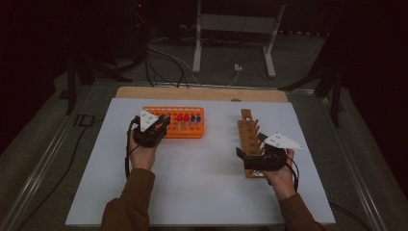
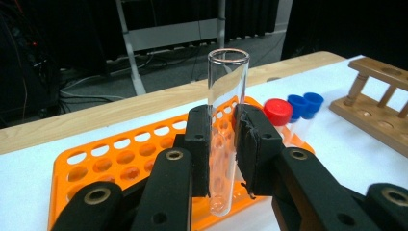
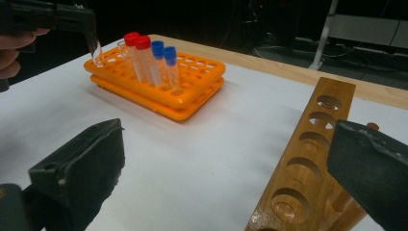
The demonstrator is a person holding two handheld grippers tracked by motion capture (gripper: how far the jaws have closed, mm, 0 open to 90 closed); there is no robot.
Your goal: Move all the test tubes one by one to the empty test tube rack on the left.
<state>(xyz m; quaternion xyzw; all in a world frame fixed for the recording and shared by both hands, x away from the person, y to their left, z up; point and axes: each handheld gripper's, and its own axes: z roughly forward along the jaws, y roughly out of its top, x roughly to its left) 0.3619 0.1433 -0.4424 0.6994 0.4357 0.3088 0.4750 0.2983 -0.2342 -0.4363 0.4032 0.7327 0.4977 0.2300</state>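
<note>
- High view: your left gripper holds a glass test tube over the orange rack's left end. The wooden rack lies toward 3 o'clock from it, its long axis running 12 to 6, beside your right gripper.
- Left gripper view: the jaws are closed on the uncapped test tube, upright, its bottom just above the orange rack.
- Right gripper view: the right gripper's jaws stand wide apart, holding nothing, with the wooden rack between them at 1 o'clock.
</note>
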